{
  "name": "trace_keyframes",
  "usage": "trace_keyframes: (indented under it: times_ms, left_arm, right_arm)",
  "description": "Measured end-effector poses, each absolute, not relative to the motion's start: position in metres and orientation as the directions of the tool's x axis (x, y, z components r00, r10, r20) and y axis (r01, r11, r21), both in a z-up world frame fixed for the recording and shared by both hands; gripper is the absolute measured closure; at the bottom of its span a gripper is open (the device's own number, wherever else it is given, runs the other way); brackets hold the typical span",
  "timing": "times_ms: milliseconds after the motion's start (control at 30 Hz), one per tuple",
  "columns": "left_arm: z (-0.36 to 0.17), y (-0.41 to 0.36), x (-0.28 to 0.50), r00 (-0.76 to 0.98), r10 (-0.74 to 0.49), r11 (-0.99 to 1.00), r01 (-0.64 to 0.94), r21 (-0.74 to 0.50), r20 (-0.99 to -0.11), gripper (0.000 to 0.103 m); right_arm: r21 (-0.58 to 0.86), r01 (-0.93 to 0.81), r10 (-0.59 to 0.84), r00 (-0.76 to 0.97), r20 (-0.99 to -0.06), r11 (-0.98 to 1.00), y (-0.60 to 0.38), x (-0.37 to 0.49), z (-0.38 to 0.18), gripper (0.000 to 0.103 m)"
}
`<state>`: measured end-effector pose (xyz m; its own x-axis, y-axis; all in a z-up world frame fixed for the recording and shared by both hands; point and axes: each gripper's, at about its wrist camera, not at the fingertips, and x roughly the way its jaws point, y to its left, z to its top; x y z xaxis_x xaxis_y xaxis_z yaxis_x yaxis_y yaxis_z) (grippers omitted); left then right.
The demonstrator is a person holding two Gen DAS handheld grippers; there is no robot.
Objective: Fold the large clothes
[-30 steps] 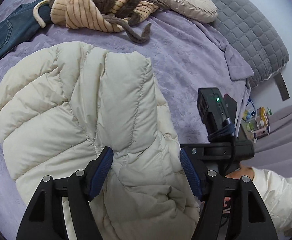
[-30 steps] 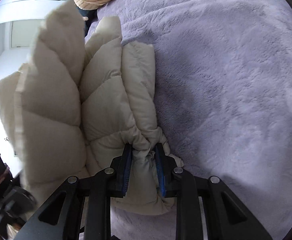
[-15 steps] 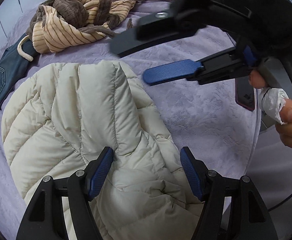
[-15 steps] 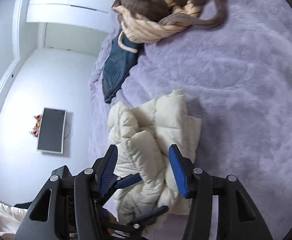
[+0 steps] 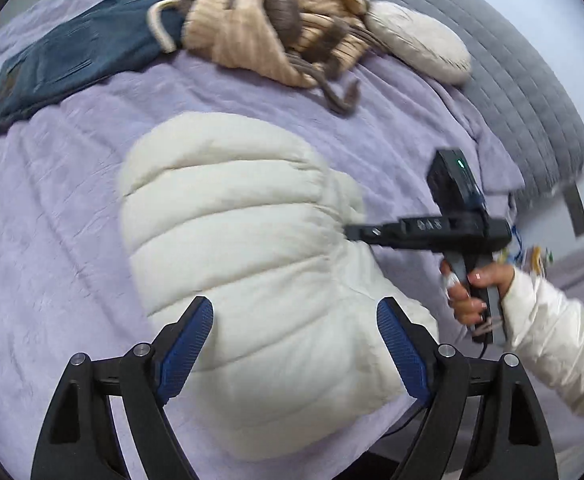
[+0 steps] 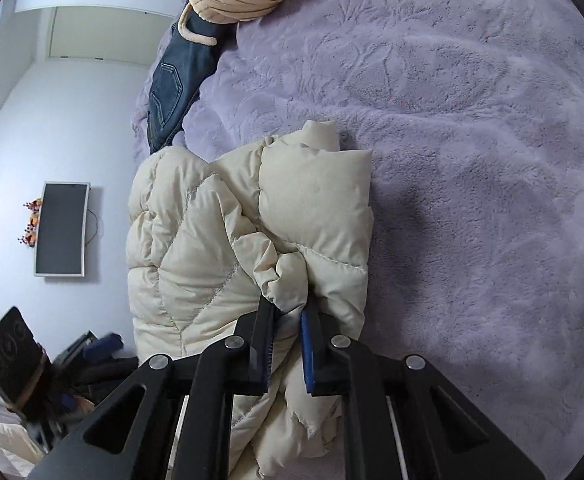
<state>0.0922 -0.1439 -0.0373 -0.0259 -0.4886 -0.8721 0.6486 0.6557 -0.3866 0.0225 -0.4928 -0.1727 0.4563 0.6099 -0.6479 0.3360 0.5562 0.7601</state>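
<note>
Lavender bed (image 5: 52,184) carries one puffer jacket (image 5: 252,248), one pair of jeans (image 5: 72,56); my left claw (image 5: 295,344) is opening above the jacket, my right claw (image 6: 288,340) pinches its fold.

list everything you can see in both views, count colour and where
puffer jacket: 1, cream, folded in the middle of the bed
bedspread: 1, lilac, covers the bed
jeans: 1, dark blue, far left of the bed
striped garment: 1, beige and brown, crumpled at the far edge, partly on the jeans
cushion: 1, off-white, right of the striped garment
quilt: 1, grey, far right of the bed
screen: 1, dark, on the wall
left gripper: 1, black with blue fingers, opening over the jacket, not touching
right gripper: 1, black with blue fingers, shut on a jacket fold
hand: 1, cream sleeve, holds the right gripper
</note>
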Motion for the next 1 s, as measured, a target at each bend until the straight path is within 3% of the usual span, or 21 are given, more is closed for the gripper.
trace_keyframes:
  times_ms: [133,267,367,400,500,533,567,600,633,667,1000]
  left_arm:
    - [-0.082,-0.094,0.141,-0.107,-0.549,0.748,0.38,-0.544,-0.829,0.018]
    - [-0.133,-0.079,0.158,-0.227,-0.646,0.703,0.195,-0.684,-0.729,0.018]
    - [-0.156,-0.092,0.154,-0.296,-0.694,0.644,0.151,-0.75,-0.656,0.018]
    - [-0.158,-0.096,0.151,-0.294,-0.68,0.655,0.168,-0.737,-0.671,0.013]
    - [-0.161,-0.112,0.143,-0.279,-0.636,0.685,0.224,-0.693,-0.719,0.011]
    - [-0.161,-0.115,0.142,-0.273,-0.624,0.694,0.238,-0.68,-0.732,0.011]
    - [-0.162,-0.119,0.141,-0.266,-0.62,0.697,0.247,-0.673,-0.739,0.011]
    - [-0.162,-0.121,0.14,-0.255,-0.618,0.701,0.248,-0.669,-0.743,0.011]
    - [-0.162,-0.124,0.139,-0.249,-0.612,0.708,0.249,-0.661,-0.75,0.011]
    - [-0.162,-0.127,0.139,-0.244,-0.61,0.713,0.247,-0.657,-0.754,0.011]
    - [-0.166,-0.142,0.14,-0.223,-0.599,0.728,0.248,-0.639,-0.769,0.003]
  right_arm:
    - [0.764,0.354,0.613,0.456,-0.645,0.54,-0.497,0.022,-0.178,0.09]
    - [0.761,0.352,0.614,0.451,-0.648,0.545,-0.497,0.021,-0.176,0.09]
    - [0.759,0.355,0.614,0.448,-0.65,0.546,-0.496,0.027,-0.177,0.09]
    - [0.758,0.359,0.613,0.447,-0.652,0.545,-0.494,0.035,-0.178,0.09]
    - [0.752,0.354,0.599,0.457,-0.658,0.556,-0.493,0.035,-0.169,0.086]
    - [0.749,0.348,0.59,0.465,-0.661,0.565,-0.493,0.033,-0.163,0.076]
    - [0.743,0.345,0.579,0.47,-0.666,0.574,-0.494,0.029,-0.157,0.051]
    - [0.741,0.341,0.572,0.478,-0.667,0.579,-0.496,0.024,-0.152,0.035]
    - [0.743,0.338,0.564,0.493,-0.662,0.578,-0.498,0.019,-0.147,0.009]
    - [0.75,0.332,0.56,0.511,-0.652,0.572,-0.5,0.014,-0.142,0.004]
    - [0.818,0.313,0.684,0.45,-0.575,0.482,-0.49,0.025,-0.181,0.001]
